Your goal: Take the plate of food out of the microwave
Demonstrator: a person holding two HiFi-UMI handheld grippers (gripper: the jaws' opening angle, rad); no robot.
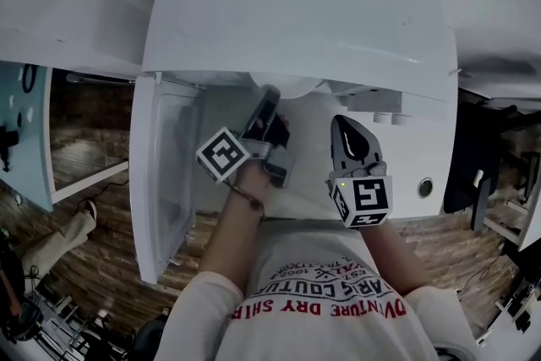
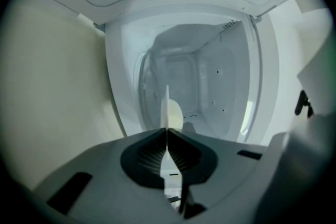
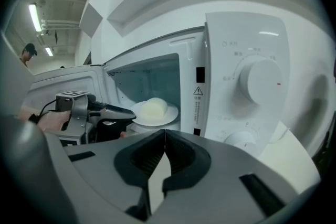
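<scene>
The white microwave (image 1: 296, 4) stands with its door (image 1: 165, 182) swung open to the left. Inside sits a white plate (image 3: 169, 114) with a pale mound of food (image 3: 152, 108). My left gripper (image 1: 269, 93) reaches into the cavity and is shut on the plate's near rim, as the right gripper view shows (image 3: 128, 112). In the left gripper view the plate (image 2: 167, 105) appears edge-on as a thin white blade pinched between the jaws (image 2: 167, 131), with the food (image 2: 176, 115) beside it. My right gripper (image 1: 347, 124) hovers in front of the control panel, shut and empty (image 3: 165, 132).
The control panel carries a large dial (image 3: 261, 80) and a smaller knob (image 3: 242, 139) below it. The open door (image 3: 63, 84) stands at the left of the cavity. Wooden floor (image 1: 93, 156) lies below, and a person's legs (image 1: 63, 237) show at the far left.
</scene>
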